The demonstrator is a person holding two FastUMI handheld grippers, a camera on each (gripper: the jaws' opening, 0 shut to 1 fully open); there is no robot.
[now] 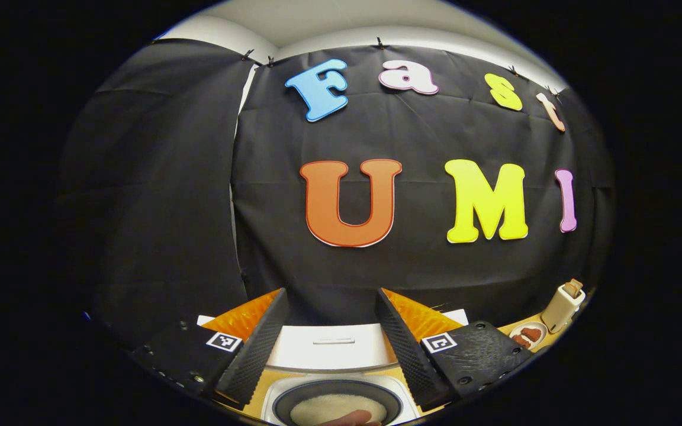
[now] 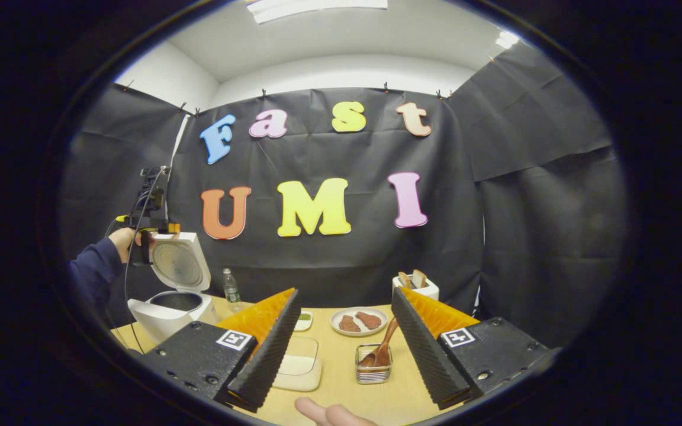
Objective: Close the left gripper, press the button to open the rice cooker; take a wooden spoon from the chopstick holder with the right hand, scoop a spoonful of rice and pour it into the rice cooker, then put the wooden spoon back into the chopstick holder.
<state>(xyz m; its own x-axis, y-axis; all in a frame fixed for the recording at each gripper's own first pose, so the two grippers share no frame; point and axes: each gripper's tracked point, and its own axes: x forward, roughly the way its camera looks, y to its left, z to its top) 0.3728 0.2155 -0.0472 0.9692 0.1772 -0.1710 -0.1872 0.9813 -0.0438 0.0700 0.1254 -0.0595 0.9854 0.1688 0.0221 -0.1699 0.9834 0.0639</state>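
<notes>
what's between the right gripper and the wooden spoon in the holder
Nothing visible. The right gripper is open, and the wooden spoon leans in the chopstick holder just ahead between its fingers, with bare table in between.

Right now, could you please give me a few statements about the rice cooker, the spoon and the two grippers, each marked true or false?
1. The rice cooker lid stands open. True.
2. The wooden spoon is held in the right gripper. False: it sits in the chopstick holder, and the gripper is open and empty.
3. The left gripper is open above the cooker. True.
4. The plate beyond the holder is bare. False: it holds brown food pieces.
5. A toaster stands by the back wall. True.
</notes>
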